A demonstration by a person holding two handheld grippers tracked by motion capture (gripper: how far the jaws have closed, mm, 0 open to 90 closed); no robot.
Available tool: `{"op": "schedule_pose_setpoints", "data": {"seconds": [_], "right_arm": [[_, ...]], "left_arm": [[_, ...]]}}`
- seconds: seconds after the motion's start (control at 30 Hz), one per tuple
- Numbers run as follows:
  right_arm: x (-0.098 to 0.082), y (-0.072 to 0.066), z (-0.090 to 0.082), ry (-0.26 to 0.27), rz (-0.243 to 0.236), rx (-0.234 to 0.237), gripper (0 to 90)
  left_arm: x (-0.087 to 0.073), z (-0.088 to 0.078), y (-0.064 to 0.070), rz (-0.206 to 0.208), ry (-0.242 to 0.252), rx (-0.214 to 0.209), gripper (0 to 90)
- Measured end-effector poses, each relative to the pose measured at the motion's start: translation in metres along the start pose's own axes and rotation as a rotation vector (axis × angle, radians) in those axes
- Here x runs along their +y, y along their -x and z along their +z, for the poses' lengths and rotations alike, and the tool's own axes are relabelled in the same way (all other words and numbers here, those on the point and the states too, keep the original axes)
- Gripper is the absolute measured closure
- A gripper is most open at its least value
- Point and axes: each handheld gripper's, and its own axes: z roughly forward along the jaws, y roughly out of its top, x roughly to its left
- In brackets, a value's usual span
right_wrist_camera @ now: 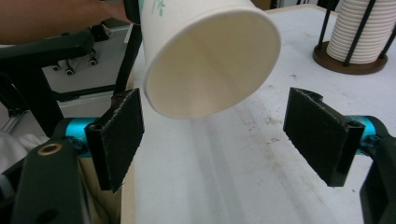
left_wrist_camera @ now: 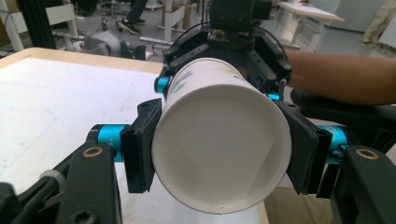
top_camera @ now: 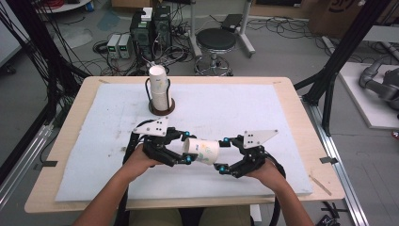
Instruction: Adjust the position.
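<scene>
One white mat [top_camera: 263, 117], cable-strewn floor [top_camera: 282, 52]

Wooden table [top_camera: 291, 94], white mat [top_camera: 226, 113] (stained), cup stack [top_camera: 160, 92].

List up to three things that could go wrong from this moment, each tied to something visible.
1. The left gripper alone clamps the paper cup; squeezing could dent its thin wall.
2. The right gripper has open jaws, so the cup may slip during a handover.
3. The cup stack stands close and could be knocked.
</scene>
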Motion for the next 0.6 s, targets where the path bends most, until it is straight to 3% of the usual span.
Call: {"op": "schedule_pose_setpoints", "data": {"seconds": [0.37, 0.6], "right_arm": [[0.0016, 0.0004, 0.0058, 0.078, 0.014, 0.065, 21.1], [-0.0004, 0.0027, 0.0049, 0.126, 0.011, 0.085, 26.8]], "left_arm": [[-0.0056, 0.0009, 0.0, -0.007, 0.013, -0.037, 36.8], [-0.007, 0.0013, 0.0, 0.002, 0.037, -0.041, 36.8]]}}
